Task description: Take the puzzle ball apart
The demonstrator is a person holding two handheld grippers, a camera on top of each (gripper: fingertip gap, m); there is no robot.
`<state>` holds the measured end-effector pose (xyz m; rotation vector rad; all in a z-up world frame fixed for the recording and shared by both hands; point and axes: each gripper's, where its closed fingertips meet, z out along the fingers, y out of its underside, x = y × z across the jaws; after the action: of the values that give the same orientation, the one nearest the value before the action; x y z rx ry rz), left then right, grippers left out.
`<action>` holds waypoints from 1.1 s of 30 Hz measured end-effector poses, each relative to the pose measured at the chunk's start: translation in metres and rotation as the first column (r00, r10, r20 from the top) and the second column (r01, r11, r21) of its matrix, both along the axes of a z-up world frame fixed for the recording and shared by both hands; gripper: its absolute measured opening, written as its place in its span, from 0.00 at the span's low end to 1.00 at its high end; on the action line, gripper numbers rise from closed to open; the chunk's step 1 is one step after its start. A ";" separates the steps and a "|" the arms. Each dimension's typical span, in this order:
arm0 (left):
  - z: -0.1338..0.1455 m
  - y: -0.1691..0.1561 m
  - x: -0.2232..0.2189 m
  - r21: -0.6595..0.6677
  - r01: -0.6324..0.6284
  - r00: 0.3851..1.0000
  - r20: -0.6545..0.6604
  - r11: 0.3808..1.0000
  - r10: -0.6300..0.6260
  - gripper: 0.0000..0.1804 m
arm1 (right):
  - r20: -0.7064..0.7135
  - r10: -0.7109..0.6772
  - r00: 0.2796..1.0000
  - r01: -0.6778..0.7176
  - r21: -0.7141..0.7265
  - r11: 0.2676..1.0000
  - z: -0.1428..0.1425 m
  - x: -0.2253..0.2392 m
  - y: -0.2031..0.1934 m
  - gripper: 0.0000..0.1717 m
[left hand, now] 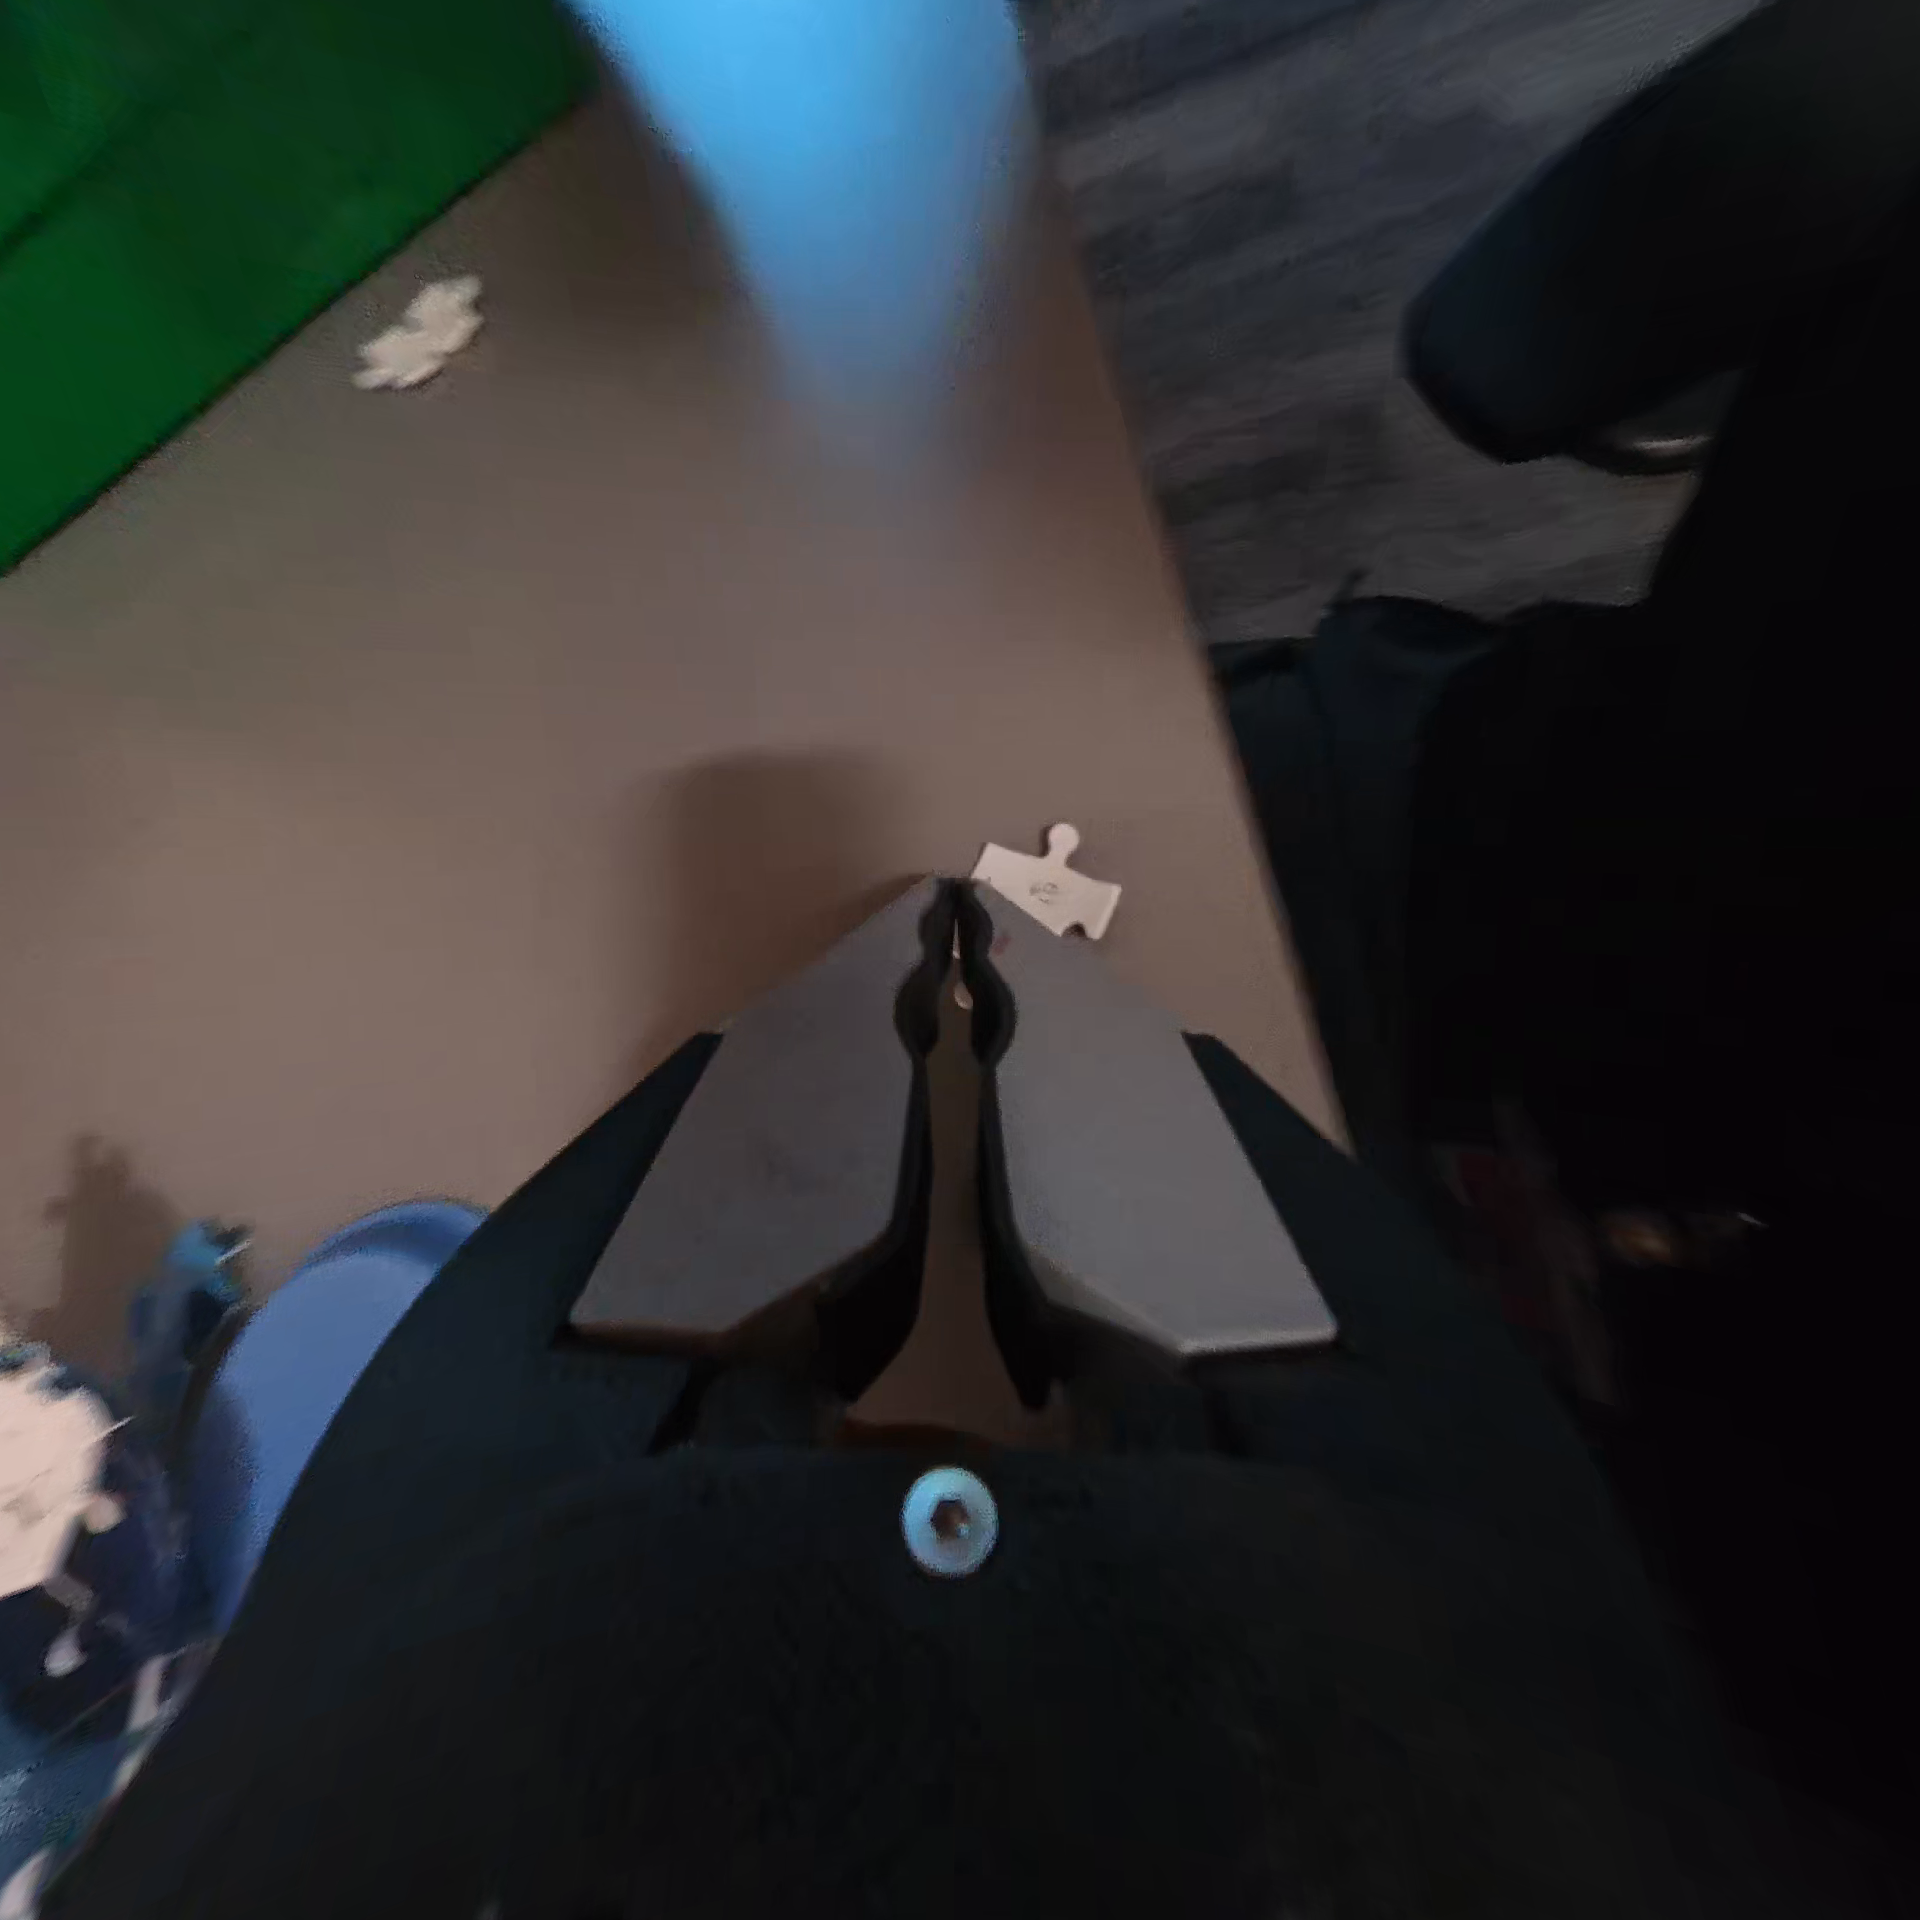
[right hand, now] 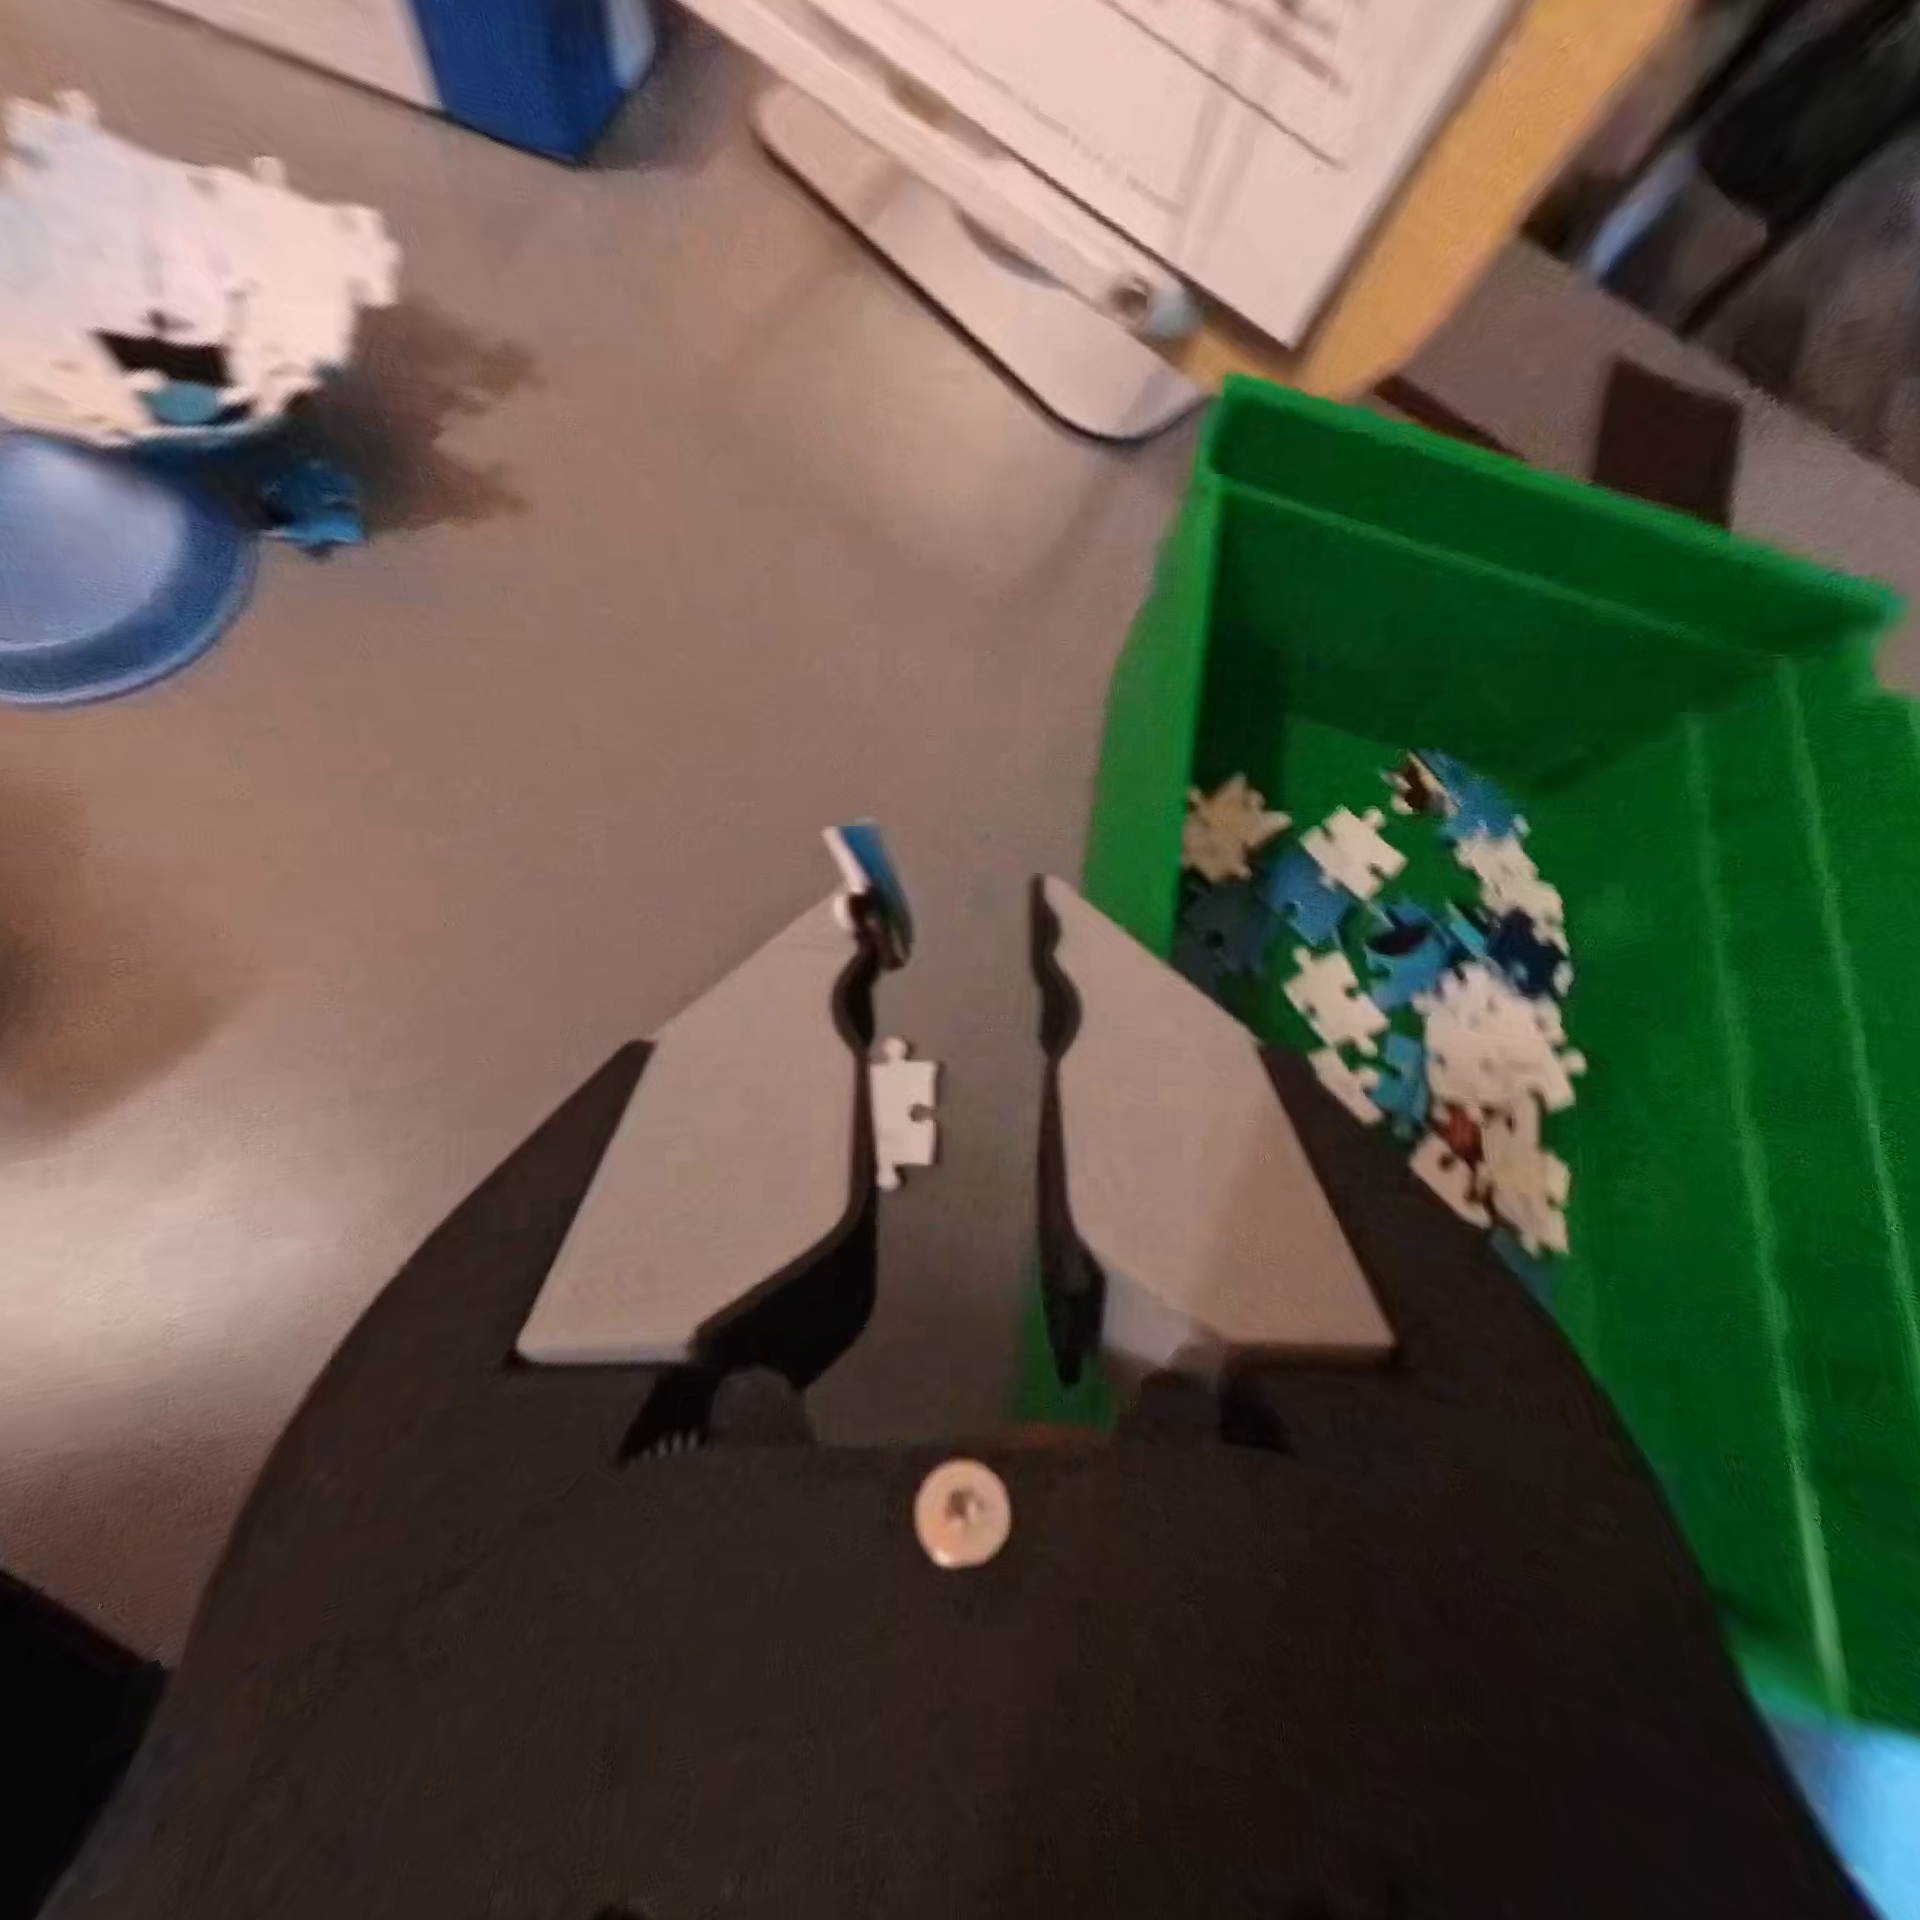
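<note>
My left gripper (left hand: 951,894) is shut near the table's right edge, and a thin white sliver with a rounded tab (left hand: 961,987) shows edge-on between its pads: a puzzle piece. Another white puzzle piece (left hand: 1049,883) lies flat on the brown table (left hand: 520,779), just beyond the right fingertip. My right gripper (right hand: 945,899) is open beside the green bin (right hand: 1143,779). A blue-and-white puzzle piece (right hand: 871,883) stands on edge against its left fingertip, and the right pad is well clear of it. A white piece (right hand: 906,1112) lies on the table between the fingers.
The green bin holds several blue and white pieces (right hand: 1434,987) and also shows in the left wrist view (left hand: 208,239). A blue plate (right hand: 94,582) with a pile of pieces (right hand: 177,270) is at the left. A white stand (right hand: 987,281) is behind. A dark chair (left hand: 1662,364) is past the table edge. My right fingertips sit around 25 centimetres from my left ones.
</note>
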<state>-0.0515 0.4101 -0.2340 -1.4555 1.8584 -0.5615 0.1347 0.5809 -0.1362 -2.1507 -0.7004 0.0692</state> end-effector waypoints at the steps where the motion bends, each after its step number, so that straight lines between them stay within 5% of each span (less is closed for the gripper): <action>1: 0.000 0.013 0.002 0.036 -0.049 0.999 0.004 0.998 0.049 0.00 | 0.026 -0.044 0.999 0.043 0.024 0.999 0.006 0.013 0.002 0.01; 3: 0.008 0.031 0.005 0.040 -0.117 0.992 0.055 0.992 0.115 0.00 | 0.011 -0.049 0.999 0.046 0.190 0.981 0.038 0.014 0.000 0.00; 7: 0.020 0.054 0.003 -0.002 -0.210 0.970 0.122 0.978 0.208 0.00 | -0.022 -0.179 0.984 0.179 0.245 0.953 0.063 0.054 0.006 0.00; 11: 0.016 0.049 -0.002 -0.054 -0.187 0.978 0.089 0.981 0.191 0.00 | 0.031 -0.297 0.954 0.289 0.157 0.944 0.036 0.101 0.019 0.00; 14: 0.021 0.040 -0.005 -0.087 -0.137 0.985 0.097 0.987 0.145 0.00 | 0.072 -0.342 0.937 0.338 0.068 0.939 0.014 0.124 0.019 0.19; 16: 0.023 0.033 -0.004 -0.131 -0.106 0.990 0.080 0.986 0.117 0.26 | 0.027 -0.353 0.935 0.352 0.027 0.935 0.009 0.129 0.018 0.24; 19: 0.012 0.030 -0.004 -0.133 -0.078 0.997 0.008 0.988 0.079 0.26 | -0.036 -0.332 0.942 0.332 -0.016 0.943 0.006 0.128 0.012 0.24; 21: 0.003 0.026 -0.003 -0.157 -0.068 0.998 -0.027 0.985 0.064 0.27 | -0.092 -0.254 0.963 0.249 -0.063 0.966 0.002 0.115 0.001 0.20; 23: 0.001 0.022 -0.001 -0.200 -0.050 0.999 -0.022 0.979 0.047 0.14 | -0.202 -0.176 0.963 0.163 -0.079 0.983 0.004 0.098 -0.009 0.00; 25: 0.000 0.021 -0.001 -0.197 -0.039 0.999 -0.017 0.980 0.036 0.10 | -0.369 -0.041 0.928 -0.013 -0.143 0.990 0.006 0.066 -0.027 0.00; 27: 0.001 0.025 0.000 -0.169 -0.042 0.999 -0.015 0.985 0.040 0.06 | -0.457 0.011 0.890 -0.099 -0.168 0.981 0.008 0.048 -0.037 0.13; 33: 0.001 0.052 -0.001 0.057 -0.092 0.996 -0.013 0.994 0.093 0.00 | -0.533 0.200 0.822 -0.343 -0.184 0.921 0.000 -0.021 -0.071 0.05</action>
<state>-0.0528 0.4618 -0.2333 -1.5034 1.7941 -0.4508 0.1134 0.5094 -0.1359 -2.1295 -0.7067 0.9055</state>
